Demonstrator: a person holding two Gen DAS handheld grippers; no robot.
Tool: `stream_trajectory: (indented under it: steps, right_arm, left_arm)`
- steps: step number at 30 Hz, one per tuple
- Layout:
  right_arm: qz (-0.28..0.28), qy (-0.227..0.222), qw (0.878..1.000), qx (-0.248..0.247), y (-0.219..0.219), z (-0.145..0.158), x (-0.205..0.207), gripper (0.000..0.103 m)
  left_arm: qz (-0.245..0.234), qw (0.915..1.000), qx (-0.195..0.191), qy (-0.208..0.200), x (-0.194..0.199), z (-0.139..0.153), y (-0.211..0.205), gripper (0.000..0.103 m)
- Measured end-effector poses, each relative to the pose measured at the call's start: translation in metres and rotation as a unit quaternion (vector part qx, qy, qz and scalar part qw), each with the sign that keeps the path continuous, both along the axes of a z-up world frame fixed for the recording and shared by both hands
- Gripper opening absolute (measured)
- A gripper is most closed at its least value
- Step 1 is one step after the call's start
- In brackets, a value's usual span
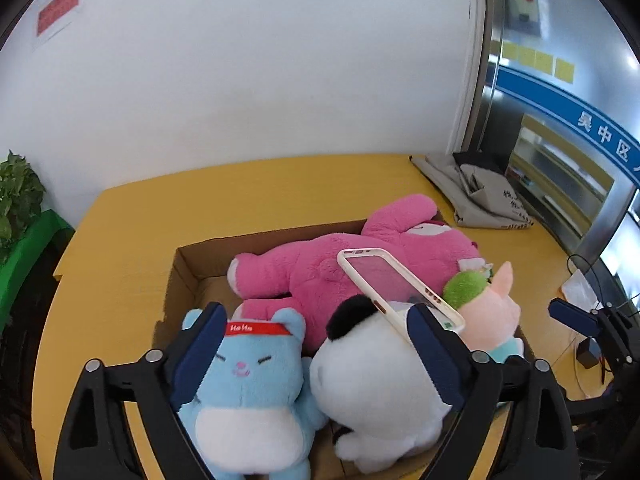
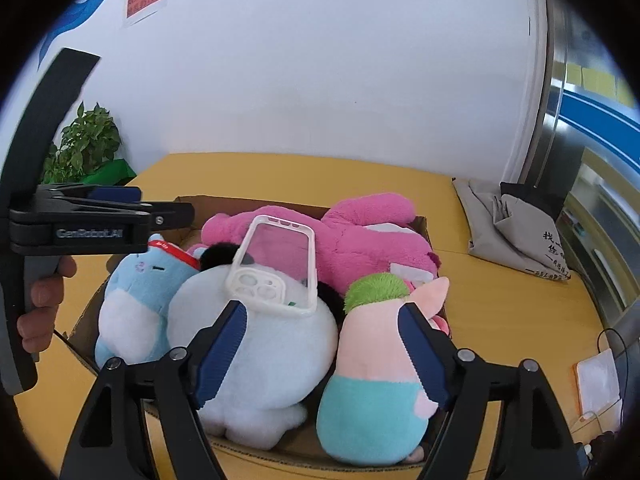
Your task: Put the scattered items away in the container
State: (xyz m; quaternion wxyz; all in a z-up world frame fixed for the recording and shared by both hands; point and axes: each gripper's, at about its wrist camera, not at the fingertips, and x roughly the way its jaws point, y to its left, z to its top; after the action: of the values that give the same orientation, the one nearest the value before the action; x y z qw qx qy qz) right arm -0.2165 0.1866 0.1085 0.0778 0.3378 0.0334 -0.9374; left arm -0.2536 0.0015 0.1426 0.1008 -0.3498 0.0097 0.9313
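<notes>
Both claws, left claw [image 1: 316, 354] and right claw [image 2: 322, 354], gape wide and hold nothing; the phone case [image 2: 272, 266] rests atop 4 plush toys filling the cardboard box [image 1: 208, 258].

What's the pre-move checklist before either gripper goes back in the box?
1. Left gripper jaws open, holding nothing: ok.
2. Right gripper jaws open, holding nothing: ok.
3. Phone case settled: not ok, it lies tilted on the white plush.
4. Pink bear fully inside the cardboard box: not ok, a limb pokes over the far wall.
5. Blue cat plush and pink-and-teal plush in box: ok.
6. Stray items left outside: cannot tell.
</notes>
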Motion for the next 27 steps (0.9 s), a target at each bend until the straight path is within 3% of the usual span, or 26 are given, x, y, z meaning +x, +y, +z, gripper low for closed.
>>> stream_trajectory:
  steps: [5,11,17,27]
  right_arm:
    - [-0.006,0.016,1.0,-0.004,-0.006,0.008,0.042,0.078]
    - [-0.027,0.026,0.999,-0.018,-0.005,0.009,0.087,0.078]
    - [-0.041,0.033,0.999,0.003,-0.001,0.012,0.113,0.078]
    - [-0.034,0.024,0.999,0.012,-0.009,0.003,0.133,0.078]
  left_arm:
    - [0.016,0.9987,0.035,0.034,0.082,0.012,-0.02,0.103]
    - [0.042,0.9986,-0.003,0.032,0.144,-0.009,-0.011,0.103]
    - [0.069,0.9974,0.002,0.023,0.171,-0.021,-0.017,0.103]
    - [0.06,0.9981,0.004,0.016,0.193,-0.029,-0.014,0.103]
